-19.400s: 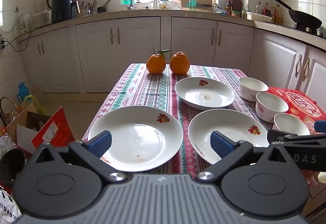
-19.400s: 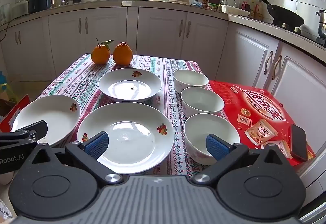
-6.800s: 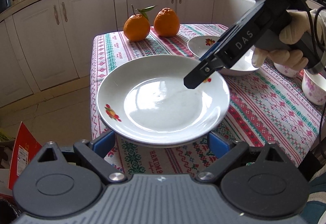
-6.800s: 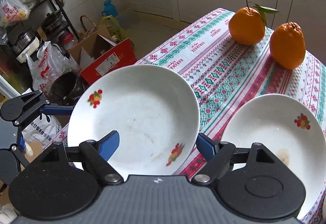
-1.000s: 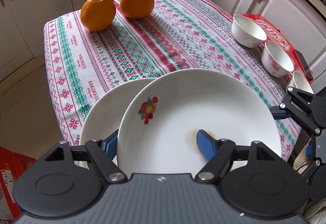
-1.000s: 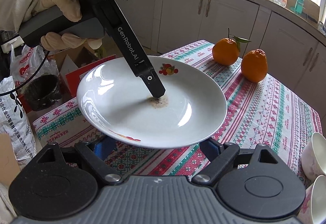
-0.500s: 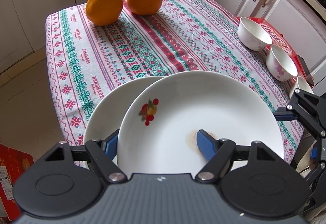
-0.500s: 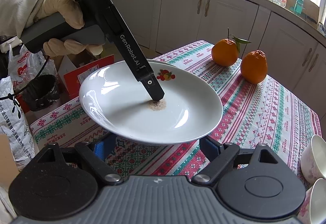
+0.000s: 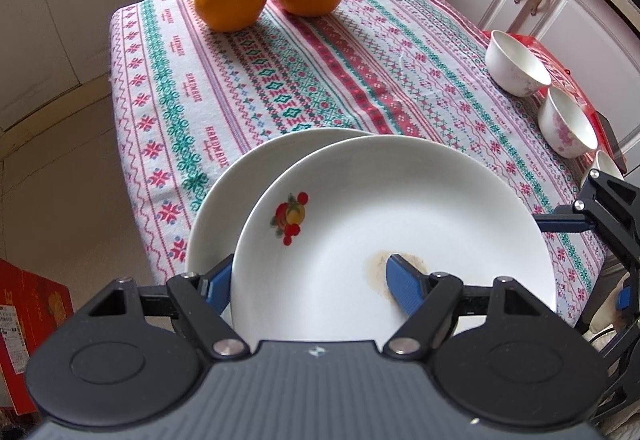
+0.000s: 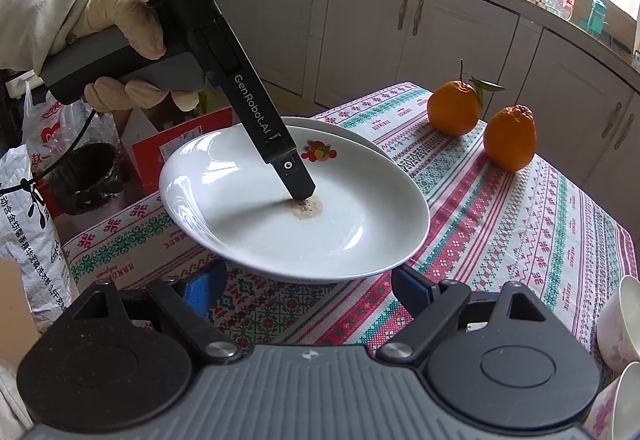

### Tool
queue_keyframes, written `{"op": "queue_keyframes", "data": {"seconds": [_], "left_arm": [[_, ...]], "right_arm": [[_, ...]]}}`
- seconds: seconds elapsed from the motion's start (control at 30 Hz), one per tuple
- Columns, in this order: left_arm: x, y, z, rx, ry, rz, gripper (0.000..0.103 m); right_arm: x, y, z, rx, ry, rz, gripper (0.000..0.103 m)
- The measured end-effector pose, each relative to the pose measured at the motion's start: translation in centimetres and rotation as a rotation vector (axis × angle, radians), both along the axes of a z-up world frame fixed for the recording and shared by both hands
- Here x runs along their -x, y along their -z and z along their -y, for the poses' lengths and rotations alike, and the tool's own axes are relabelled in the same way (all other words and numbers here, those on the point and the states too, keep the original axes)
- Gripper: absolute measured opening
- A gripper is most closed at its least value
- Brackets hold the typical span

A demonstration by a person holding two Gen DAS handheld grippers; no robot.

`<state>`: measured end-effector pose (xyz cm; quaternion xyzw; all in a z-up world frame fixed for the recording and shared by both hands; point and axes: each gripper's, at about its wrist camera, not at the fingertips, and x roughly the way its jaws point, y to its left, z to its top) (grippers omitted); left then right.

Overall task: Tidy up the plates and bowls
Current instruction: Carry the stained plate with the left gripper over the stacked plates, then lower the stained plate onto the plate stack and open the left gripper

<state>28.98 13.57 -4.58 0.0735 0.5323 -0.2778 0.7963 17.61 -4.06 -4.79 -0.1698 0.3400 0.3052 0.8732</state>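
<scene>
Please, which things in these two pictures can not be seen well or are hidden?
- Lower white plates, both views: the top white flower-print plate covers most, so their number is unclear.
- Third white bowl, left wrist view: the right tool hides it.
- Two white bowls, right wrist view: cut off by the right edge.
- Left tool: its outer finger is under the top plate.

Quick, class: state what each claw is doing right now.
Left claw: closed on the top plate, one finger under, one inside.
Right claw: open, holding nothing, beside the plate.
</scene>
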Motion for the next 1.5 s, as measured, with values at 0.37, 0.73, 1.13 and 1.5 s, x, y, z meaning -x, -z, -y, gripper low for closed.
{"op": "queue_keyframes", "data": {"seconds": [0.37, 0.73, 1.13, 1.5], "left_arm": [[0.4, -0.7, -1.1, 0.019, -0.025, 0.006, 0.077], [1.0, -1.8, -2.4, 0.044, -0.062, 0.022, 0.077], [1.0, -2.0, -3.4, 0.028, -0.102, 0.036, 0.078], [1.6, -2.1, -2.1, -0.025, -0.087, 0.104, 0.085]], "right_arm": [[-0.3, 0.3, 0.0, -0.003, -0.011, -0.005, 0.092], [-0.8, 0.4, -0.1, -0.006, -0.023, 0.009, 0.092], [-0.5, 0.4, -0.1, -0.004, -0.014, 0.024, 0.093], [-0.4, -0.5, 1.4, -0.037, 0.038, 0.042, 0.103]]}}
